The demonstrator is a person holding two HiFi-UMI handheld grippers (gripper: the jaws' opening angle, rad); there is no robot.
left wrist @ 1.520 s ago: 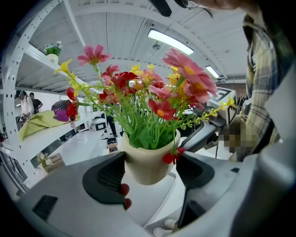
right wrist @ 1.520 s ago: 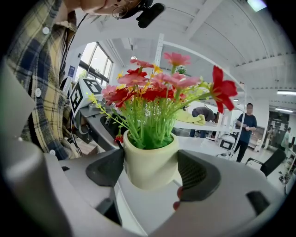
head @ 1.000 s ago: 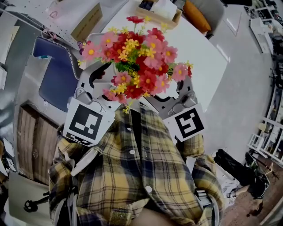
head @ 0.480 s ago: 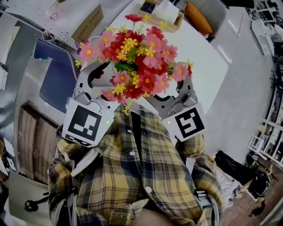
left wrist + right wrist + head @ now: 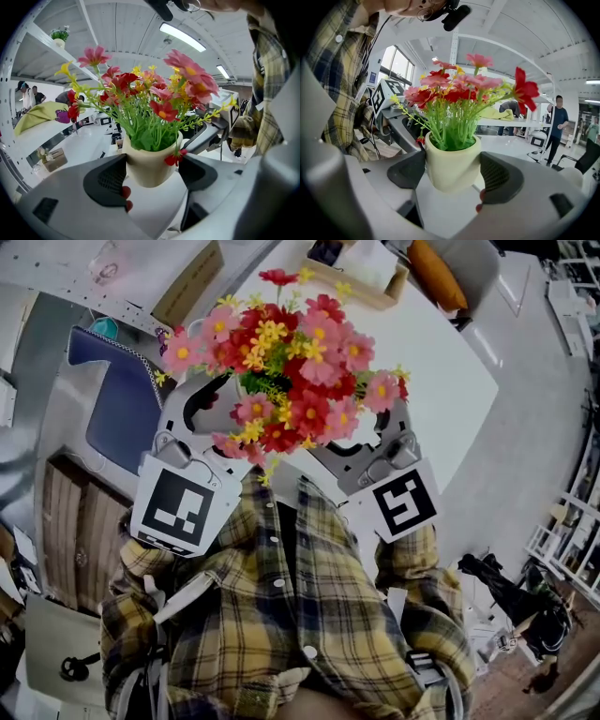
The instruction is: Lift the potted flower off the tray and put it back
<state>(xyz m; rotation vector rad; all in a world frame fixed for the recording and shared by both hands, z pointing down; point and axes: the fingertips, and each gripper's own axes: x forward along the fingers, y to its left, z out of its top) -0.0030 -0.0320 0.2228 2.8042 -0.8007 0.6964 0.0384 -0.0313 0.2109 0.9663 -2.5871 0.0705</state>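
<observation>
Holding steady since 1 second ago: left gripper [image 5: 153,174] and right gripper [image 5: 454,172] both pinch the potted flower [image 5: 291,362] aloft.

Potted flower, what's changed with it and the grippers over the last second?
Hardly anything. The potted flower stays lifted in front of the person's chest, with the left gripper and right gripper both still clamped on its pot. Only the backdrop slid: the white table and the wooden tray at its far end drifted slightly right in the head view.
</observation>
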